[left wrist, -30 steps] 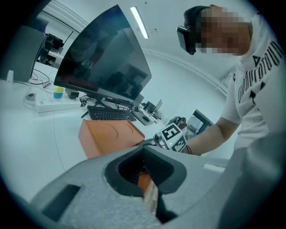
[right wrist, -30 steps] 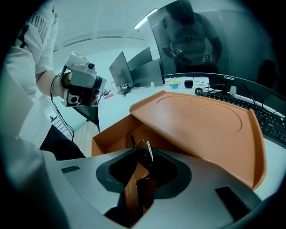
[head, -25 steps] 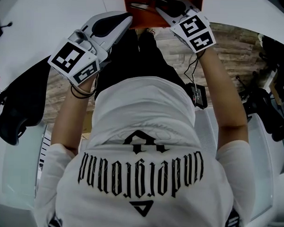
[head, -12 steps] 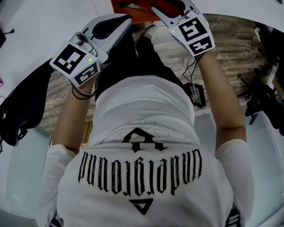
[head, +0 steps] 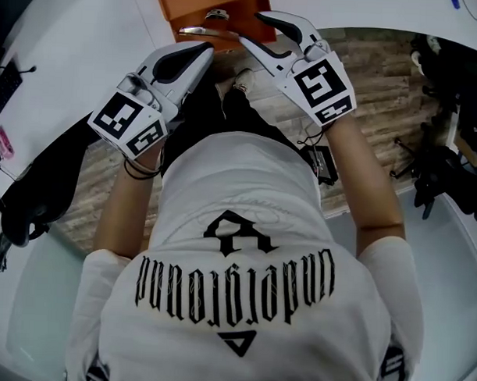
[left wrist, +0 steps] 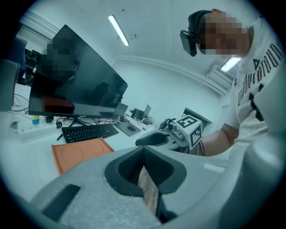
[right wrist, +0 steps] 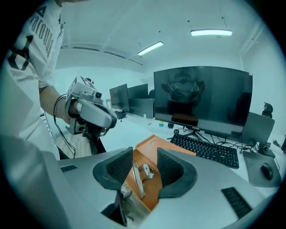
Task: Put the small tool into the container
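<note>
An orange tray (head: 182, 6) lies at the desk's front edge, holding a long metal tool (head: 199, 30) and a small metal piece (head: 216, 14). In the right gripper view the tray (right wrist: 158, 154) shows between the jaws, with the long tool (right wrist: 137, 181) and the small piece (right wrist: 146, 170) on it. My right gripper (head: 252, 28) is open and empty, just short of the tray's near edge. To the left of the tray and over the floor, my left gripper (head: 204, 49) is shut on nothing. In the left gripper view (left wrist: 145, 167) only a sliver of floor shows between the jaws.
A monitor (right wrist: 203, 98), keyboard (right wrist: 205, 150) and mouse (right wrist: 267, 170) stand behind the tray on the white desk (head: 79, 47). A black chair (head: 43, 179) is at my left. Cables and black gear (head: 442, 169) lie on the wooden floor to the right.
Both grippers have drawn back from the tray toward the body. The right gripper, earlier over the tray, now sits before its near edge. More of the tray shows.
</note>
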